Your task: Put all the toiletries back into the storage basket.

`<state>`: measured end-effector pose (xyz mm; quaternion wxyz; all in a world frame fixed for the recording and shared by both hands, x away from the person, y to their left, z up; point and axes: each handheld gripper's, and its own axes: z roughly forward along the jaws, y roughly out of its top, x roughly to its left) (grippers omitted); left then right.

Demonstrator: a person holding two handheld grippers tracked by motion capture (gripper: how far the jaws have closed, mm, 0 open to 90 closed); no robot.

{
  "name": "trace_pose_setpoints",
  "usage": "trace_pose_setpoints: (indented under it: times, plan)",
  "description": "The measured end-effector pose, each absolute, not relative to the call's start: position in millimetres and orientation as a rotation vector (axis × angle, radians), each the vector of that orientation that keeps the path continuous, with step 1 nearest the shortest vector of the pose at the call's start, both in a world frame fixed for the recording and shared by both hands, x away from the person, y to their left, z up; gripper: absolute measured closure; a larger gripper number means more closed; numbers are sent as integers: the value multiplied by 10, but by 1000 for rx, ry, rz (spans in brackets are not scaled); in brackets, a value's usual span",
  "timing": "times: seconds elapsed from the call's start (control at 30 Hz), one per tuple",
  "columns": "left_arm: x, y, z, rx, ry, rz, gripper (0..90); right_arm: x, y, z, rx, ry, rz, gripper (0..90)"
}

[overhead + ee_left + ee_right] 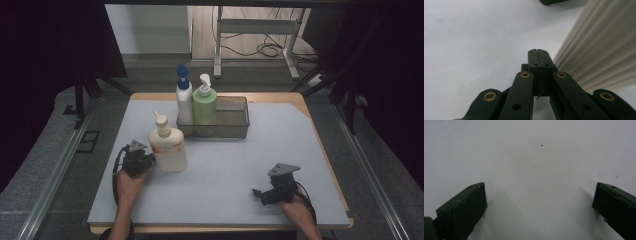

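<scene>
Three bottles here: blue-capped one (183,100) and green one (204,104) already stand in the far wire basket (239,116); cream bottle (167,142) waits on the table (225,170), near-left of it. Left gripper (145,161), jaws pinched together on nothing, sits beside it and probably needs reopening to grab. Right gripper (261,194) rests wide apart, near-right.

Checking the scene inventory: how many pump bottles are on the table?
3. A blue-topped white bottle and a green bottle stand in the basket; the cream bottle stands on the table beside the left claw.
</scene>
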<state>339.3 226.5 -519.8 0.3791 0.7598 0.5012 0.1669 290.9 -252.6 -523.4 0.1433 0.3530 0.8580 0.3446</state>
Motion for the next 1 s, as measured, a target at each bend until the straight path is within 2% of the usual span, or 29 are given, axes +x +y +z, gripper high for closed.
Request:
trace_pose_setpoints:
  times: [1.0]
  plan:
    - [3195,2080,-5164,2016,1182,389,894,2909,-2527,-5235,1017,2474,995,0]
